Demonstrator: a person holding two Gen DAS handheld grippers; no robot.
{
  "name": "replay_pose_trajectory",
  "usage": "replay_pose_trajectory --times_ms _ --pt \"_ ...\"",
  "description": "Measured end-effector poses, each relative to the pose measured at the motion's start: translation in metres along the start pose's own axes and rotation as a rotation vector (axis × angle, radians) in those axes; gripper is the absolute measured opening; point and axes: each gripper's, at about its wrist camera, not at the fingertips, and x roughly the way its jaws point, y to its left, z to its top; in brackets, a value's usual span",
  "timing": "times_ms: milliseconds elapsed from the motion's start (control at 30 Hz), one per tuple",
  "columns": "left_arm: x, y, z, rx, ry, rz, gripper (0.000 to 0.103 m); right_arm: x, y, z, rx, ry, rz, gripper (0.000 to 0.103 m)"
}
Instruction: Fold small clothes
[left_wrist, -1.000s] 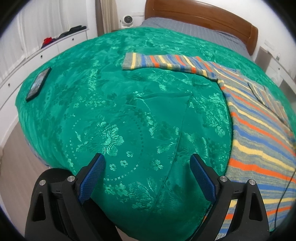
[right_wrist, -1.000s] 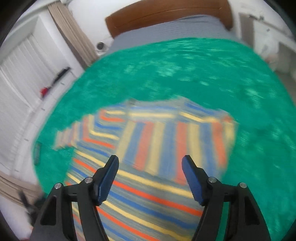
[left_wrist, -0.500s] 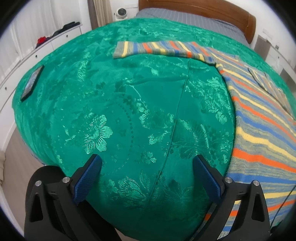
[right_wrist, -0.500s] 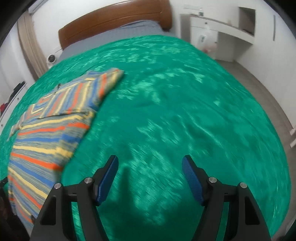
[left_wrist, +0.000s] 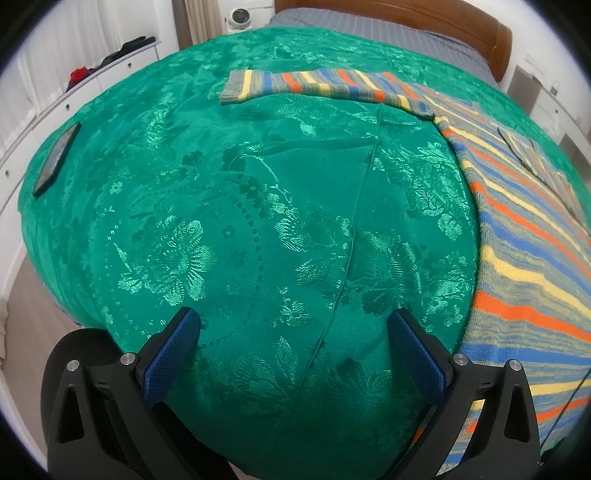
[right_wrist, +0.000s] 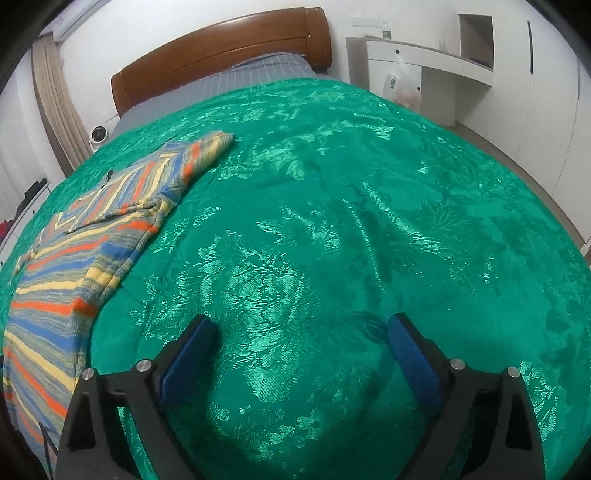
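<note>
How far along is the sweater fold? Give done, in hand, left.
Done: the striped sweater lies on the green bedspread, one sleeve folded onto its body. In hand: nothing; the left claw and right claw are open over bare cover. Left: the outstretched sleeve and body.

A bedroom in a home. Shown by a wide bed with a curved wooden headboard, a grey checked sheet near the head, and a shiny green floral bedspread over the rest. Flanked on one side by a long white drawer unit with dark and red clothes heaped on top, backed by pale curtains. On the other side, white built-in cupboards and a desk-like counter with a plastic bag hanging off it. A small white round camera-like device beside the headboard. White walls, pale wood-look floor.
</note>
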Motion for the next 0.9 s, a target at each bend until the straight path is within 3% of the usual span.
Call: replay_pose_trajectory --times_ms 900 --pt "0.0034 -0.0036 -0.0023 0.010 -0.006 0.007 0.103 0.0011 0.0059 -0.0071 -0.032 -0.020 -0.011 0.101"
